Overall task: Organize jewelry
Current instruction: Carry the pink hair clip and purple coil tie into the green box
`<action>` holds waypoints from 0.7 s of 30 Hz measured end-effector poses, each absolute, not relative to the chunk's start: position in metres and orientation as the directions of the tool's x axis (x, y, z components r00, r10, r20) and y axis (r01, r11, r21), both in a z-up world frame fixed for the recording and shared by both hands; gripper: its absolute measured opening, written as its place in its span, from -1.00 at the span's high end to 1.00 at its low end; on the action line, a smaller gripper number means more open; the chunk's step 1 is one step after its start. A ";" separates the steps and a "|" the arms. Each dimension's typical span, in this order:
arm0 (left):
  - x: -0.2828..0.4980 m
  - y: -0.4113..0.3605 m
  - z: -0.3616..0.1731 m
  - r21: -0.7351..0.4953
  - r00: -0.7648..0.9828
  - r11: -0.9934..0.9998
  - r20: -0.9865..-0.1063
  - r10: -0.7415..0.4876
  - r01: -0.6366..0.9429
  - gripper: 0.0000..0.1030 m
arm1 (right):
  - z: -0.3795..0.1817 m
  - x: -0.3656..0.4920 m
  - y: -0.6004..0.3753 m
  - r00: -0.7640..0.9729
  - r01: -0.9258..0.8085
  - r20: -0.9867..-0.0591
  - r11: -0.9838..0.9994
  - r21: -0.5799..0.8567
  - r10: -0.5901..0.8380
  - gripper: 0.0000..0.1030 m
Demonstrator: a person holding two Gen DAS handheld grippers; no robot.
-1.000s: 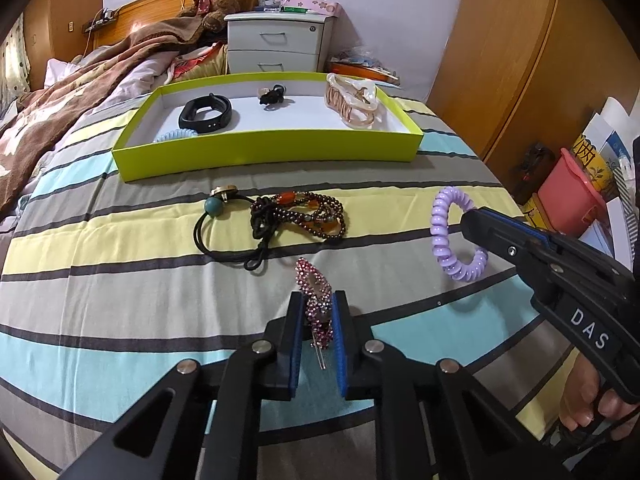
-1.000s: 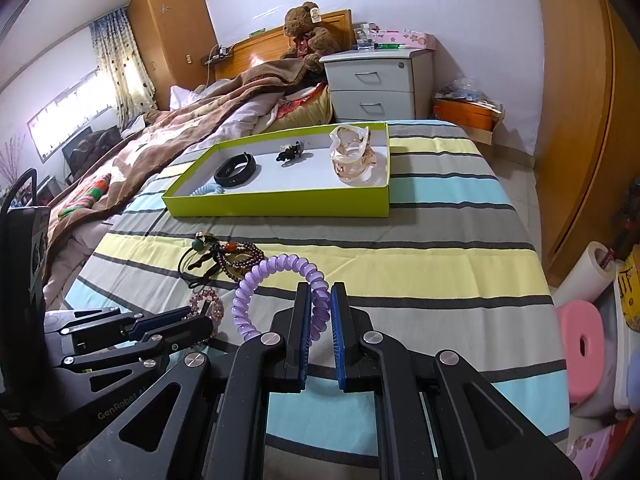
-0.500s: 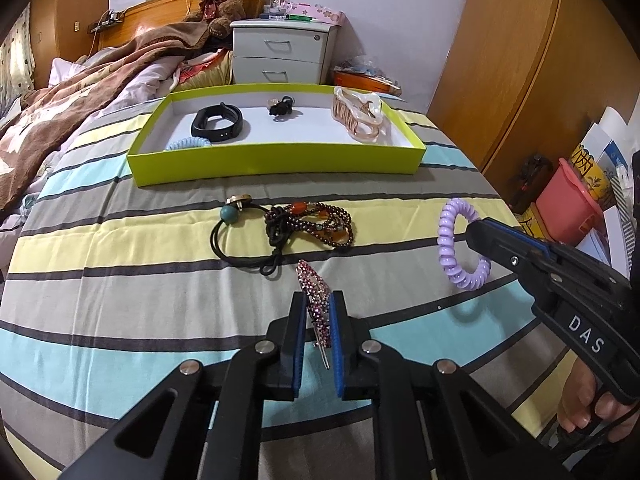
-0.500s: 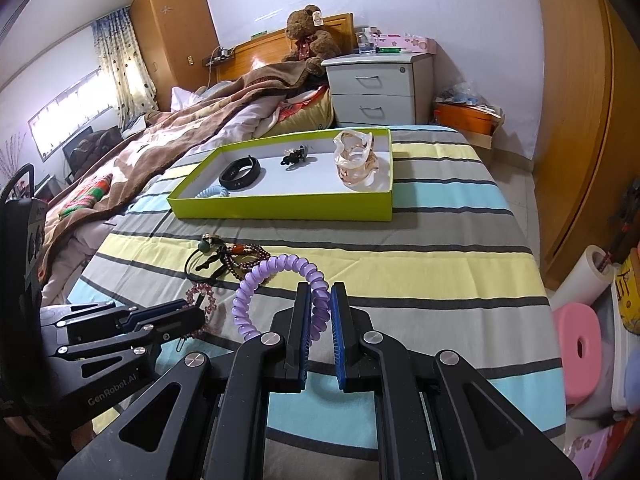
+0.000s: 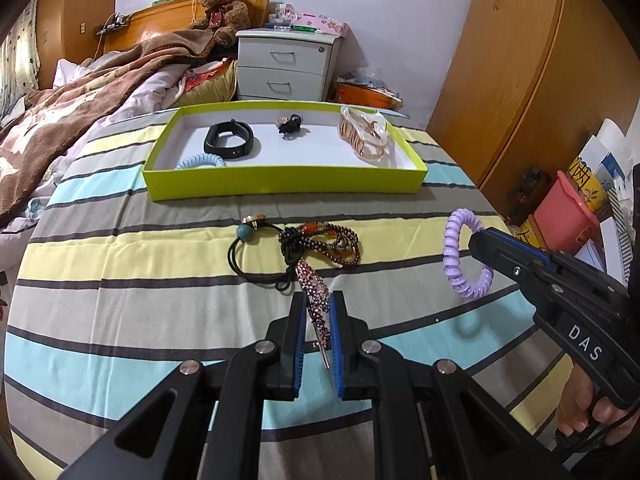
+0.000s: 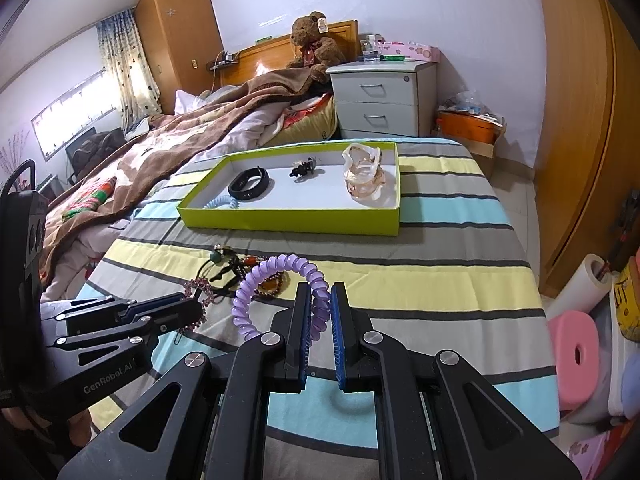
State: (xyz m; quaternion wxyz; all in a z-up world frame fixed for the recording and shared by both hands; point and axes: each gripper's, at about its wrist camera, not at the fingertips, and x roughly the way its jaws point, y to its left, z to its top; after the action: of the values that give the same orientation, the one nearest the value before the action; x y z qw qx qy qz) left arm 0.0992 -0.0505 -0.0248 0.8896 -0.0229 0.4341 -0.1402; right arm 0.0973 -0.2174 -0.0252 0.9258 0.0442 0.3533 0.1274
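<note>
— Both your grippers have lifted since a second ago. Left gripper [image 5: 318, 312] fingers are clamped on the rhinestone hair clip [image 5: 314, 292]; right gripper [image 6: 320, 312] fingers pinch the purple coil tie [image 6: 280, 276], both above the striped bed [image 5: 120, 248].

— Risks?

— Your clip is held edge-on and could twist free. The coil could spring out before reaching the green tray [image 5: 280, 184] at twelve o'clock.
</note>
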 end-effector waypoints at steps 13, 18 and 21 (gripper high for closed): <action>0.124 -0.024 0.004 -0.179 0.635 0.966 -0.728 -0.257 0.186 0.77 | 0.002 0.118 -0.206 0.740 -0.209 -0.616 0.962 0.173 0.272 0.81; 0.137 -0.011 0.011 -0.185 0.651 0.969 -0.719 -0.246 0.161 0.77 | 0.009 0.131 -0.203 0.743 -0.211 -0.612 0.963 0.168 0.270 0.80; 0.146 -0.004 0.015 -0.188 0.657 0.971 -0.715 -0.239 0.149 0.77 | 0.014 0.143 -0.201 0.746 -0.208 -0.610 0.964 0.164 0.265 0.80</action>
State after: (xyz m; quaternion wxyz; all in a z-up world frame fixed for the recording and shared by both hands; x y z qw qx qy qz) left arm 0.1456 -0.0042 0.0152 0.9085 -0.0564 0.4000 -0.1069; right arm 0.1429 -0.2010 0.0135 0.9335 0.0428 0.3327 0.1269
